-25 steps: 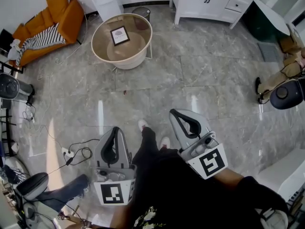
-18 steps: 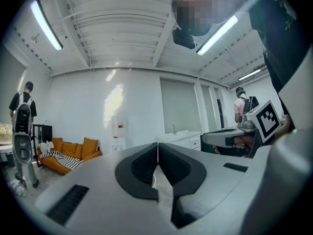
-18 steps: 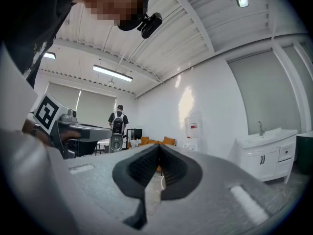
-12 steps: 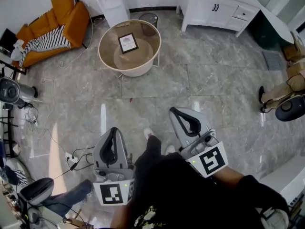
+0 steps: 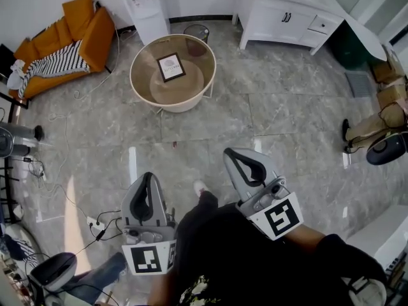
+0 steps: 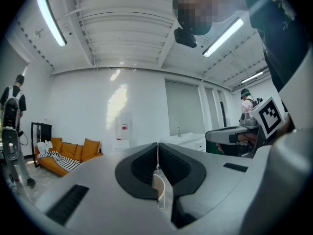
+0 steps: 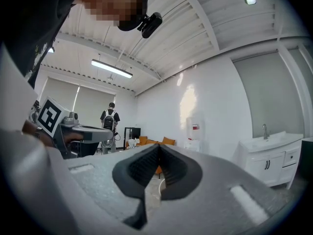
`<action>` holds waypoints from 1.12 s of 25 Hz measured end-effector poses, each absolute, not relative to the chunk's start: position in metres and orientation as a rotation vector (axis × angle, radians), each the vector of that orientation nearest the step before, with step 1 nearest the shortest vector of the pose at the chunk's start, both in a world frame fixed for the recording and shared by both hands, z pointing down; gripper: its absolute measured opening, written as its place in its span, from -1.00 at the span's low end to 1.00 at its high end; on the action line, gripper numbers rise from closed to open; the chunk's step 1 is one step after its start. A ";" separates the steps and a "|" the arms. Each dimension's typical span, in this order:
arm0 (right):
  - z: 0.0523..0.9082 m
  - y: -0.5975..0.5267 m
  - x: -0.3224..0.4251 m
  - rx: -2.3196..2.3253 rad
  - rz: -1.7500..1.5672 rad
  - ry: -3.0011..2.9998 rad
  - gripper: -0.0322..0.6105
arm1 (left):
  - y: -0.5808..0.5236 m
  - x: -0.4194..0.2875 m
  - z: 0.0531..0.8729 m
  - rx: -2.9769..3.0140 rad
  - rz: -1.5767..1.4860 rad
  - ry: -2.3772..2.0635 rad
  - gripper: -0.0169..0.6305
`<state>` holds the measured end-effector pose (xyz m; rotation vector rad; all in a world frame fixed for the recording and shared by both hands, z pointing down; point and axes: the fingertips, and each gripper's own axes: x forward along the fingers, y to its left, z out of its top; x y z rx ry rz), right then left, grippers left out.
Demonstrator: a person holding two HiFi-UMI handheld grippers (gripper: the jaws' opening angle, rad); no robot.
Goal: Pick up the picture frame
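The left gripper (image 6: 157,147) is showing its jaws pressed fully together with nothing between them. The right gripper (image 7: 158,149) is doing the same, closed and empty. Both are pointing level, side by side in front of the person. The frame (image 5: 171,67) is appearing to lie flat near the middle of the round desk (image 5: 141,85), well apart from both grippers across open floor (image 5: 268,120). A bin (image 5: 196,32) is standing just behind the desk and a sofa (image 5: 64,40) is sitting off to its left. In my judgement the step in hand is the approach, with no grasp begun. To do it well, the person should be closing on the desk squarely and opening one pair of jaws before arriving. The gripper should be tipping down to take one edge of the frame. A flat frame is giving little to bite on, so sliding or lifting an edge first is likely needed. A floor cable (image 5: 105,222) is lying near the left foot, a trip risk.
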<state>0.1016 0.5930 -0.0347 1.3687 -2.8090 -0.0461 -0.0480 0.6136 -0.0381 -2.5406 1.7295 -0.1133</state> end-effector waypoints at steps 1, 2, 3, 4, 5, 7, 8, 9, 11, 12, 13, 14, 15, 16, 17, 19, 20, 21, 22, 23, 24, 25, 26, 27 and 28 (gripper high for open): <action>-0.033 0.588 0.097 1.370 -0.048 -2.806 -0.90 | 0.609 -0.052 -0.037 -2.541 -0.110 1.725 -0.89; -0.033 0.583 0.093 1.375 -0.050 -2.806 -0.90 | 0.604 -0.056 -0.036 -2.539 -0.108 1.717 -0.89; -0.033 0.579 0.089 1.381 -0.052 -2.808 -0.90 | 0.600 -0.060 -0.035 -2.534 -0.107 1.707 -0.89; -0.035 0.576 0.085 1.386 -0.054 -2.814 -0.91 | 0.596 -0.063 -0.035 -2.527 -0.107 1.695 -0.89; -0.038 0.573 0.079 1.386 -0.058 -2.823 -0.90 | 0.593 -0.068 -0.036 -2.519 -0.109 1.686 -0.89; -0.044 0.568 0.066 1.381 -0.078 -2.844 -0.91 | 0.584 -0.080 -0.036 -2.511 -0.106 1.678 -0.89; -0.045 0.565 0.061 1.379 -0.089 -2.851 -0.90 | 0.579 -0.086 -0.036 -2.512 -0.095 1.677 -0.89; -0.046 0.562 0.057 1.380 -0.096 -2.855 -0.91 | 0.575 -0.089 -0.036 -2.516 -0.081 1.675 -0.89; -0.044 0.557 0.054 1.388 -0.097 -2.856 -0.91 | 0.571 -0.093 -0.034 -2.525 -0.075 1.665 -0.89; -0.043 0.556 0.054 1.392 -0.095 -2.850 -0.91 | 0.569 -0.093 -0.032 -2.530 -0.081 1.658 -0.89; -0.041 0.554 0.054 1.396 -0.093 -2.841 -0.91 | 0.568 -0.093 -0.030 -2.538 -0.090 1.652 -0.89; -0.038 0.553 0.055 1.400 -0.093 -2.831 -0.90 | 0.565 -0.093 -0.027 -2.547 -0.102 1.646 -0.89; -0.036 0.551 0.057 1.404 -0.091 -2.821 -0.91 | 0.562 -0.092 -0.023 -2.556 -0.114 1.642 -0.89; -0.033 0.548 0.058 1.408 -0.086 -2.813 -0.91 | 0.559 -0.092 -0.020 -2.564 -0.122 1.640 -0.89; -0.030 0.546 0.059 1.413 -0.079 -2.805 -0.90 | 0.557 -0.091 -0.018 -2.572 -0.127 1.639 -0.89; -0.025 0.540 0.062 1.422 -0.069 -2.783 -0.90 | 0.552 -0.089 -0.015 -2.583 -0.138 1.636 -0.89; -0.023 0.536 0.063 1.427 -0.067 -2.771 -0.91 | 0.549 -0.087 -0.013 -2.590 -0.143 1.633 -0.89; -0.021 0.531 0.065 1.433 -0.065 -2.761 -0.90 | 0.546 -0.087 -0.012 -2.597 -0.144 1.632 -0.89; -0.020 0.526 0.066 1.437 -0.063 -2.755 -0.90 | 0.541 -0.086 -0.012 -2.601 -0.141 1.632 -0.89; -0.019 0.520 0.068 1.440 -0.063 -2.752 -0.90 | 0.537 -0.086 -0.011 -2.601 -0.140 1.636 -0.89; -0.019 0.513 0.070 1.440 -0.063 -2.753 -0.90 | 0.531 -0.085 -0.011 -2.597 -0.140 1.644 -0.89; -0.019 0.506 0.073 1.440 -0.062 -2.755 -0.90 | 0.525 -0.085 -0.011 -2.591 -0.140 1.656 -0.89; -0.018 0.498 0.077 1.439 -0.060 -2.757 -0.90 | 0.518 -0.083 -0.011 -2.585 -0.143 1.671 -0.89; -0.019 0.488 0.081 1.436 -0.057 -2.760 -0.90 | 0.511 -0.082 -0.011 -2.577 -0.151 1.685 -0.89; -0.019 0.478 0.084 1.430 -0.056 -2.764 -0.90 | 0.503 -0.079 -0.012 -2.569 -0.158 1.696 -0.89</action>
